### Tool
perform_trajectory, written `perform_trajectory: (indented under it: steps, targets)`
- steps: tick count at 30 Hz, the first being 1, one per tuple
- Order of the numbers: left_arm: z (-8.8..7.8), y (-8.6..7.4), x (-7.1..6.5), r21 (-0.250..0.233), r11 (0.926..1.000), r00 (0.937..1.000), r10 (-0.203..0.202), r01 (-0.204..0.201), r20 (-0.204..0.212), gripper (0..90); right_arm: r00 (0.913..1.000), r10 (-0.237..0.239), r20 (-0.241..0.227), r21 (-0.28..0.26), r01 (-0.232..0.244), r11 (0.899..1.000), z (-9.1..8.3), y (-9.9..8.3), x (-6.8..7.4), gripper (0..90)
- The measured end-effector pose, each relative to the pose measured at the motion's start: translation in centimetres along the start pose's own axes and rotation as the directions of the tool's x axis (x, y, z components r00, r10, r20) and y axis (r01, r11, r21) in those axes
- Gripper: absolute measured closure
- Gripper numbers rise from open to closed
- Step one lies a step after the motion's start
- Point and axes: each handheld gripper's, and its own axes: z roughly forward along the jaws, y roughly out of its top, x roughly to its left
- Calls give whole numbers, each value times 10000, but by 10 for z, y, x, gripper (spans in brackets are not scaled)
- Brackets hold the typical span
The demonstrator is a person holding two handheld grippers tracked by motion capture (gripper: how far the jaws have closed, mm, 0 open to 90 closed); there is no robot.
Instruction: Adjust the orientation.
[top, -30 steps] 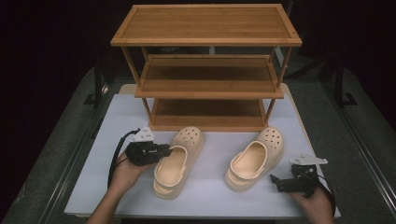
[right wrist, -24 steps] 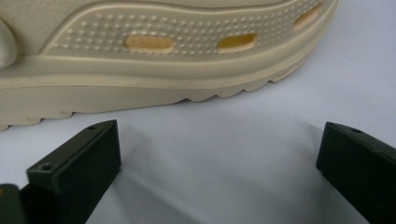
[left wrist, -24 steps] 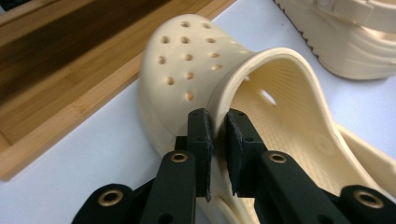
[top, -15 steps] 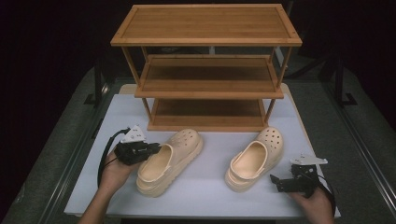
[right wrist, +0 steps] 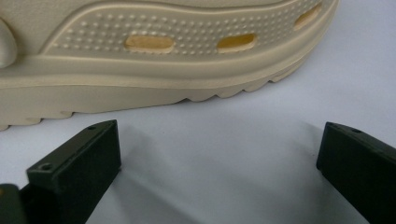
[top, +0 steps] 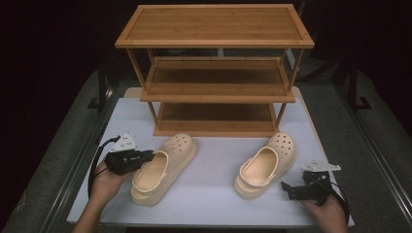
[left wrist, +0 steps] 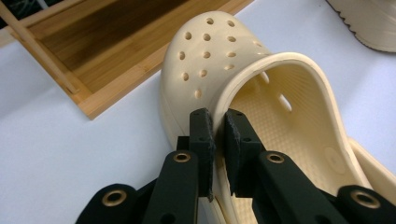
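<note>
Two cream clogs lie on the white mat in front of a wooden rack. The left clog (top: pixel 167 165) lies slanted, toe toward the rack. My left gripper (top: pixel 151 157) is shut on the left side of its opening rim, one pad outside and one inside the wall. In the left gripper view the pads (left wrist: pixel 201 128) pinch the left clog's (left wrist: pixel 219 51) rim just behind the holed toe cap. The right clog (top: pixel 266 164) rests untouched. My right gripper (top: pixel 286 188) sits low on the mat beside the right clog's heel, jaws wide open. The right clog's sole side (right wrist: pixel 154 60) lies just ahead of my right gripper (right wrist: pixel 219 140), apart from it.
A three-shelf bamboo rack (top: pixel 216 92) stands at the back of the white mat (top: pixel 214 194), its lowest shelf (left wrist: pixel 93 42) close behind the clog toes. Dark floor and stand legs surround the table. Bare mat lies between the two clogs.
The left clog has slid left and turned, its heel swinging toward the left front, carried by my left gripper. The right hand and right clog have stayed put.
</note>
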Motion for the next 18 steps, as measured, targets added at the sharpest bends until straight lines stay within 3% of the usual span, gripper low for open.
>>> perform_trajectory:
  steps: [5,11,18]
  targets:
    - [2,0,-1,-43,9998,9992,-204,206,347,759,10000,1,-2,-2,-1,10000,0,0,0,0]
    - [-8,0,2,-316,9969,9964,-703,719,481,588,10000,4,0,-5,-4,10000,0,0,0,0]
    - [-28,-18,10,-510,9888,9900,-1391,1402,241,424,10000,0,0,-6,0,10000,0,0,0,0]
